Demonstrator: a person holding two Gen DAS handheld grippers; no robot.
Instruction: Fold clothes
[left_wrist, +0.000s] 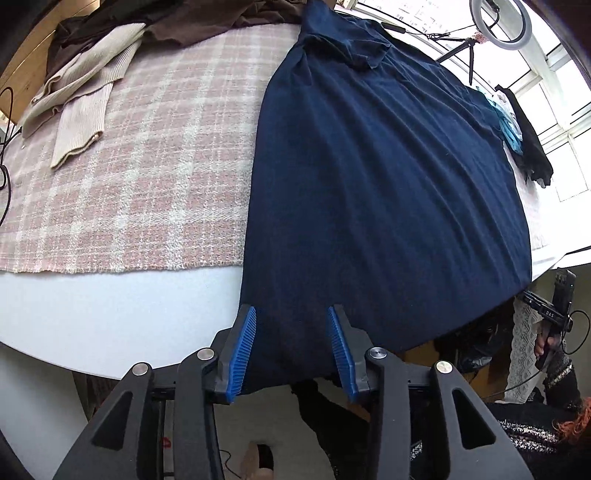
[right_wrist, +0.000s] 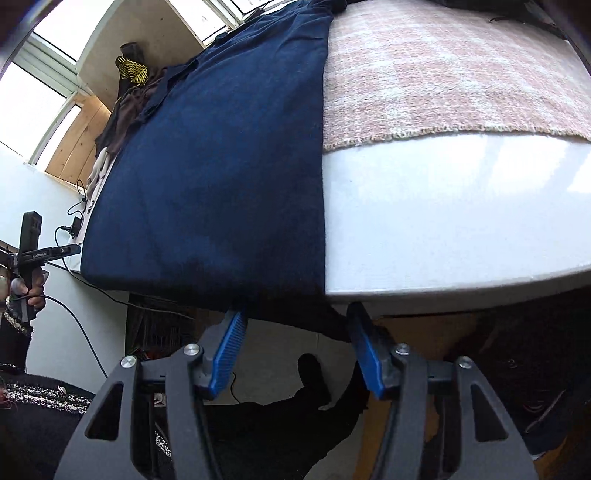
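Straddling the overhanging hem of the navy garment (left_wrist: 384, 184), the left gripper (left_wrist: 291, 354) has its blue ribbed pads (left_wrist: 242, 354) parted, cloth between them but neither pad pressing on it; it grips nothing. It sits at the near-left corner of the garment, just past the table's front edge, tipped steeply downward, which suits taking that corner from below the rim.

The right gripper (right_wrist: 295, 350) is likewise parted and empty, its pads (right_wrist: 225, 354) either side of the hem's near-right corner, where the cloth droops over the front edge of the white table (right_wrist: 443, 221). It also angles down, the handle lower than the tabletop.

The garment lies flat and lengthwise, from the front edge across the pink plaid blanket (left_wrist: 129, 192) toward the far edge, probably spread for a fold from hem to collar. A beige ribbed sweater (left_wrist: 81, 110) waits near the far-left corner, brown clothing (left_wrist: 207, 26) beside it.
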